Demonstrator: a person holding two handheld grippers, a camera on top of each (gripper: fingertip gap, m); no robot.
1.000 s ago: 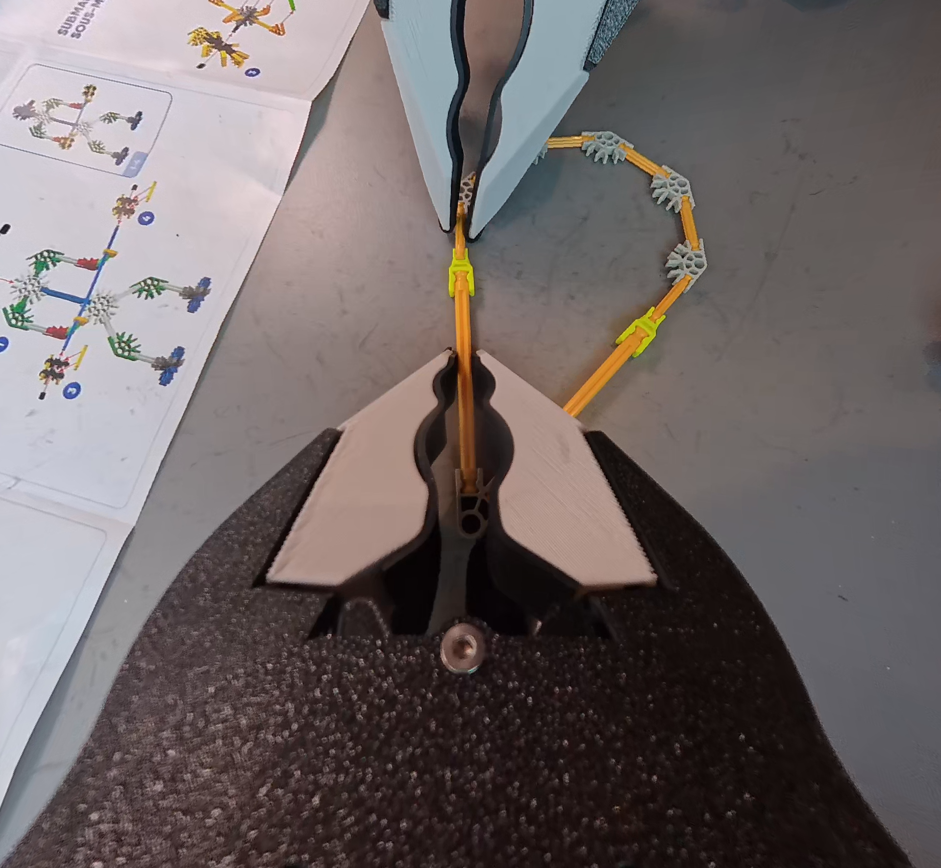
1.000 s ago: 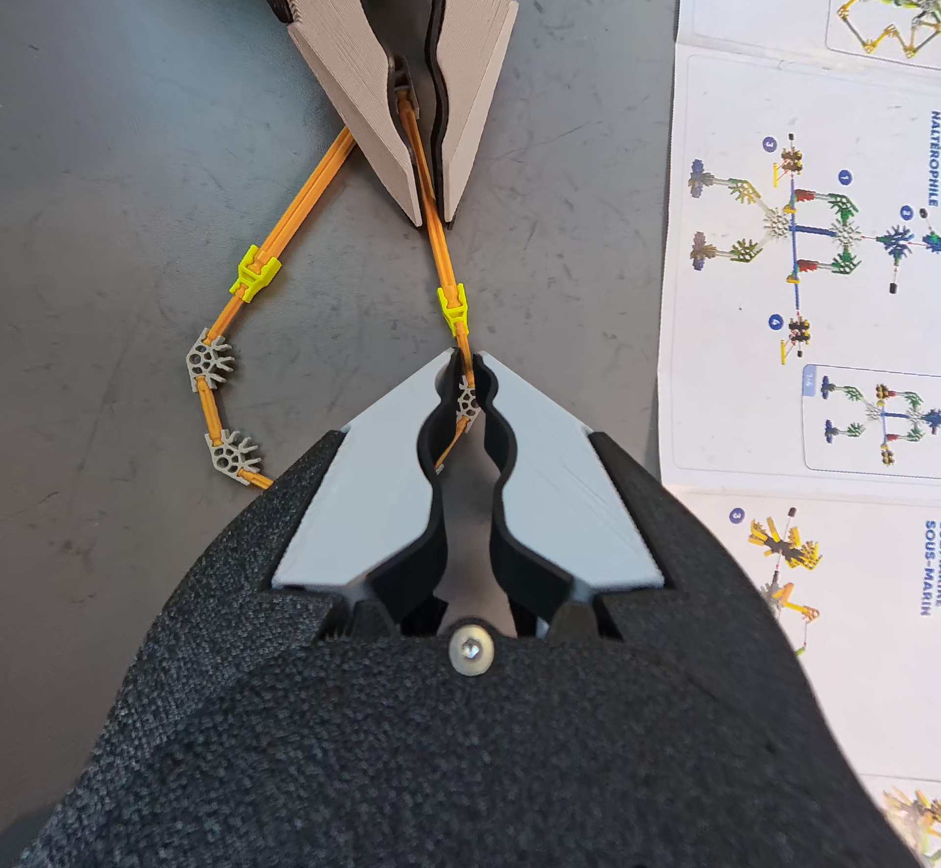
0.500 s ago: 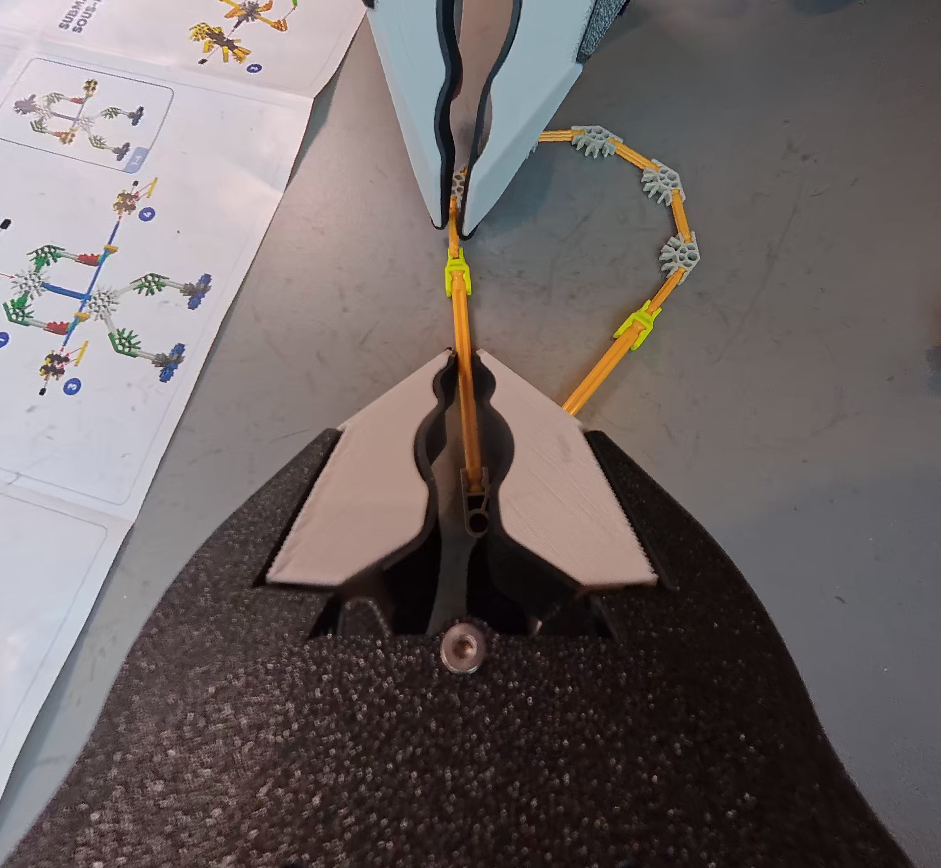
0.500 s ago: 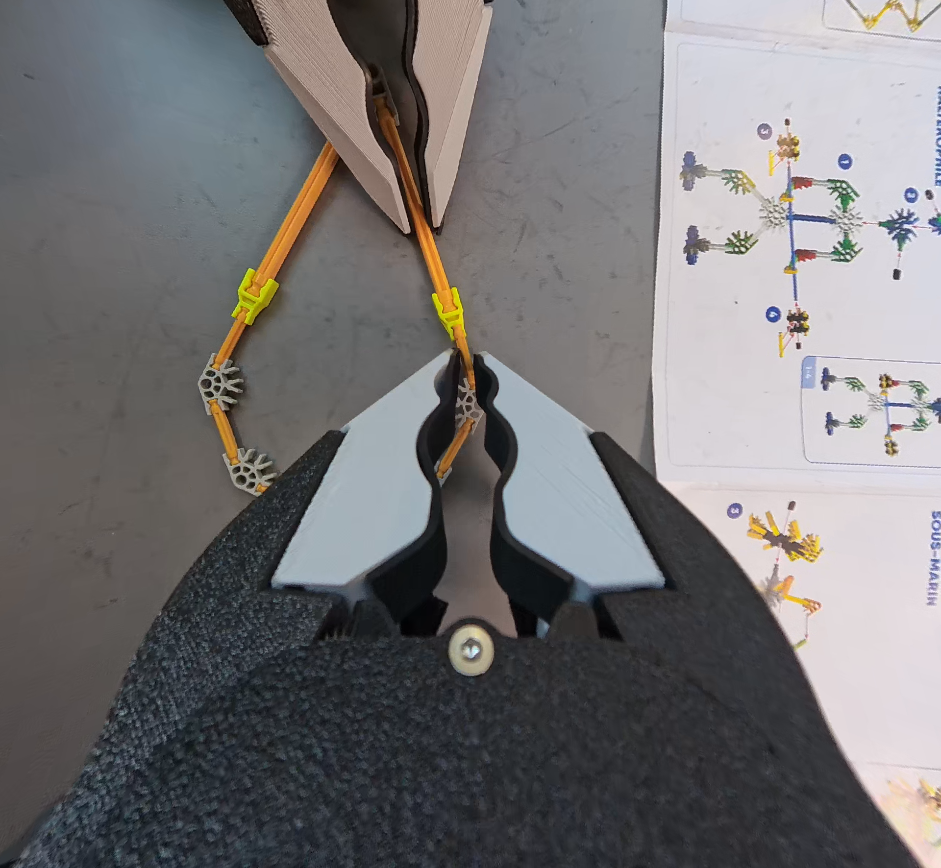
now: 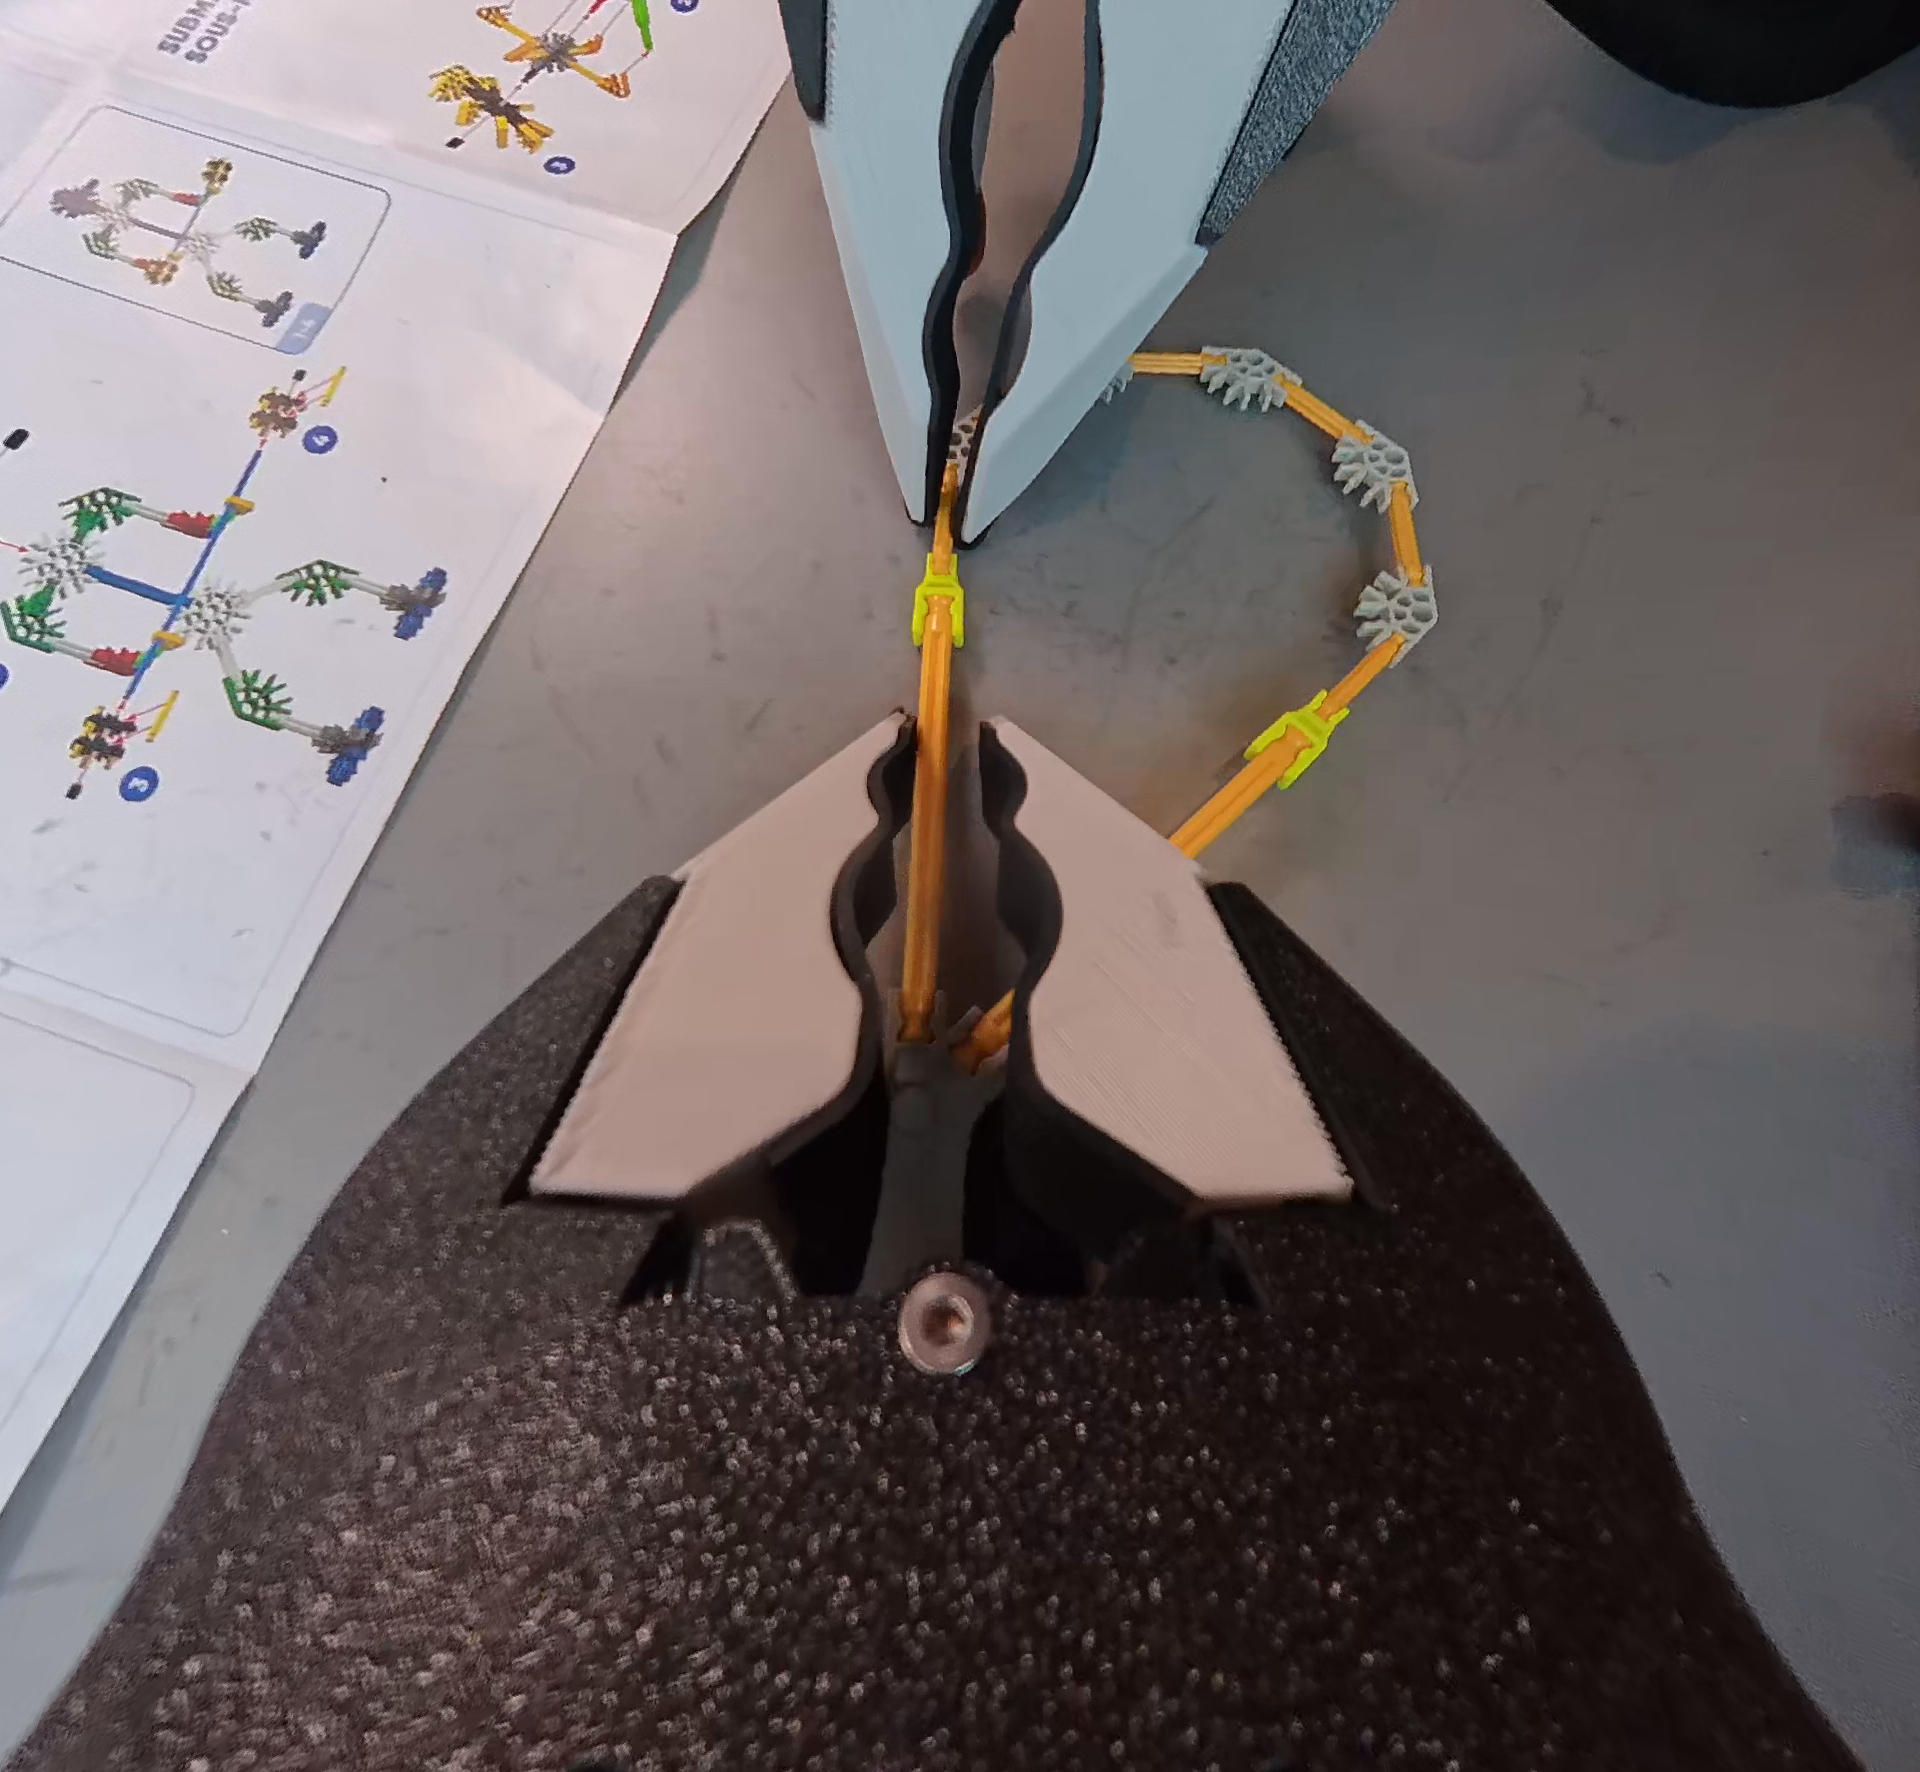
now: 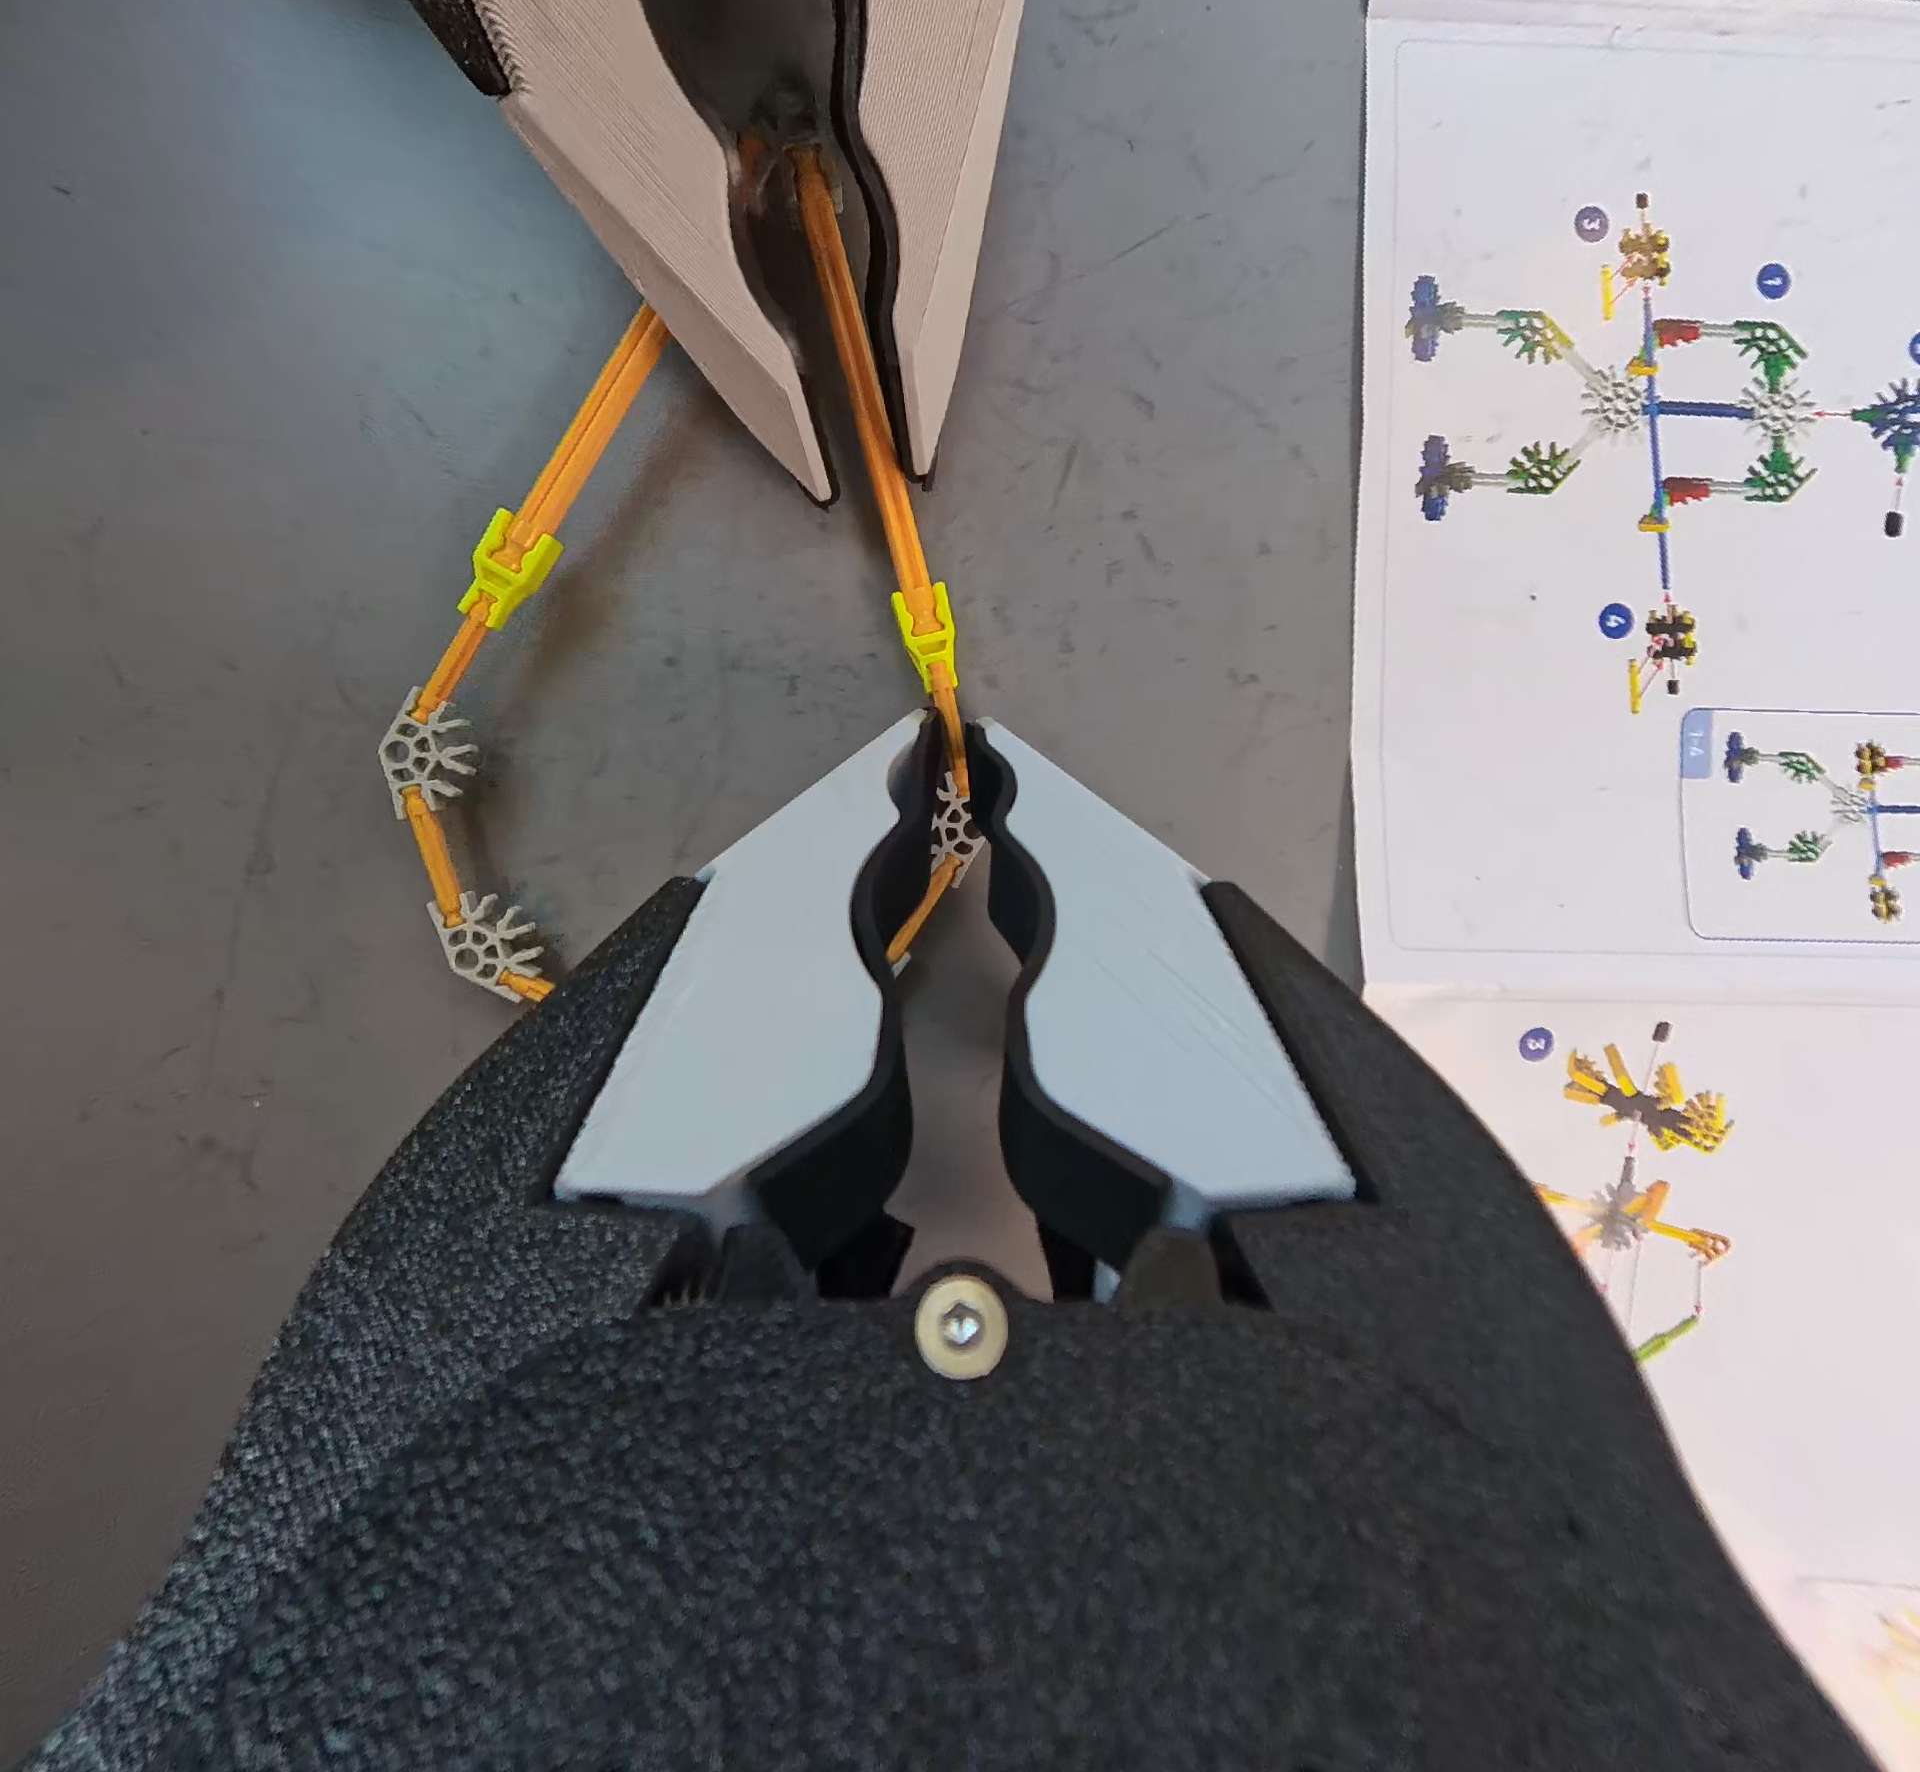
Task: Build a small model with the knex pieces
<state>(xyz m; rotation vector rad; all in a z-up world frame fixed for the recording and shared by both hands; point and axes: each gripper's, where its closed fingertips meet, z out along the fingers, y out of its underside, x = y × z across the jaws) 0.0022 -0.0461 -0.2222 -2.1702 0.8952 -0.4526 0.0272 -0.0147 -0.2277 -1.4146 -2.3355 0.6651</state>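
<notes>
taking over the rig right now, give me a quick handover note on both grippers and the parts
Left hand-held gripper: an orange rod of the rod-and-connector chain runs between its fingers to a dark connector deep inside. There is a gap at the tips, so I cannot tell whether it grips.
Right hand-held gripper: tips closed on the chain at a grey snowflake connector, facing the left one.
Parts: a yellow clip sits on the rod between the two tips. The rest of the chain loops over the grey table. The instruction sheet lies flat beside them.
</notes>
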